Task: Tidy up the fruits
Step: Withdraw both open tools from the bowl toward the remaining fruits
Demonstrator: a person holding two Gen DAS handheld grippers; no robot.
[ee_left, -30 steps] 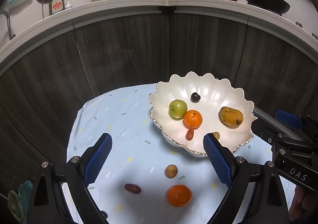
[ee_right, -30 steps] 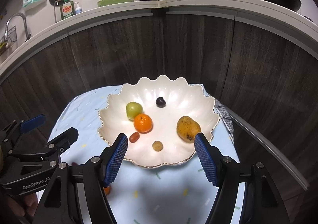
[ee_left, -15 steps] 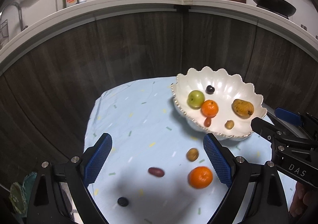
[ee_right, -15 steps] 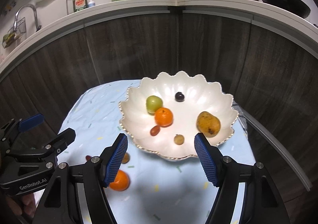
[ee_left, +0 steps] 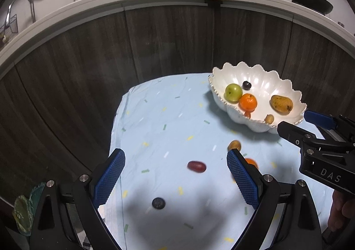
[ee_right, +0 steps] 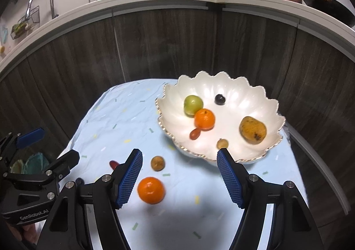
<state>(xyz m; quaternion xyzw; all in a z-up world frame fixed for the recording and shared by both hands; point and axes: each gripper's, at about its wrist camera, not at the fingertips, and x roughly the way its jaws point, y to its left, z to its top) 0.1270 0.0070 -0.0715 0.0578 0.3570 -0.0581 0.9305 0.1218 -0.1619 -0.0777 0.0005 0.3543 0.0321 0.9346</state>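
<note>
A white scalloped bowl (ee_left: 286, 91) (ee_right: 235, 92) holds a green apple (ee_right: 193, 104), an orange (ee_right: 204, 119), a mango (ee_right: 252, 130), a dark grape (ee_right: 219, 99), a red oval fruit (ee_right: 194, 133) and a small brown fruit (ee_right: 222, 143). On the blue cloth (ee_left: 159, 121) lie a red oval fruit (ee_left: 196, 166), a dark berry (ee_left: 158, 203), a small brown fruit (ee_left: 234, 145) (ee_right: 157, 163) and an orange (ee_right: 151, 190). My left gripper (ee_left: 175, 176) hangs open above the red oval fruit. My right gripper (ee_right: 179, 175) is open, with the loose orange just inside its left finger.
The cloth covers a small round table against dark wood cabinet fronts. A kitchen counter (ee_right: 155, 0) above carries dishes, pans, a soap bottle and a wok (ee_right: 326, 3). A green crocheted item (ee_left: 22, 212) lies off the table's left edge.
Both grippers have moved left and a little down, so the bowl slid to the right in each view. The loose fruits on the cloth have come between and near the fingers.
</note>
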